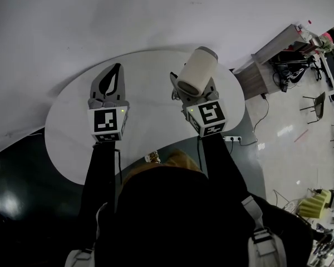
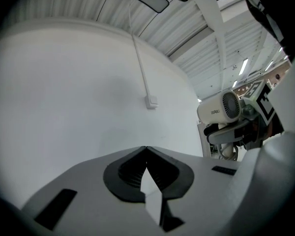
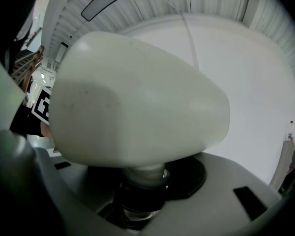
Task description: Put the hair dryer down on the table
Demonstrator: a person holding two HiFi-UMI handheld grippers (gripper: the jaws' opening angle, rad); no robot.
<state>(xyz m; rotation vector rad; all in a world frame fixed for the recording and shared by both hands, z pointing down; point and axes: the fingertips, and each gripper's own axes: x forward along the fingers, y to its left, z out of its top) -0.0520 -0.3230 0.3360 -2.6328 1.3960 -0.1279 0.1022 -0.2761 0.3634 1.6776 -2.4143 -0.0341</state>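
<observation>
The hair dryer [image 1: 197,71] is held in the right gripper [image 1: 196,93], raised over the far part of the round white table [image 1: 67,127] and not set down on it. In the right gripper view the cream body [image 3: 137,102] is seen filling most of the frame, while the dark handle [image 3: 140,195] below it is clamped between the jaws, which are spread fairly wide around it. The left gripper [image 1: 117,67] is held just beside the right one, over the table's middle, apart from the dryer. Its jaws are brought fully together, tips touching, and nothing is gripped between them. From the left gripper view the dryer [image 2: 219,109] is seen at the right, against a white wall [image 2: 78,92] with a small switch box [image 2: 151,102]
</observation>
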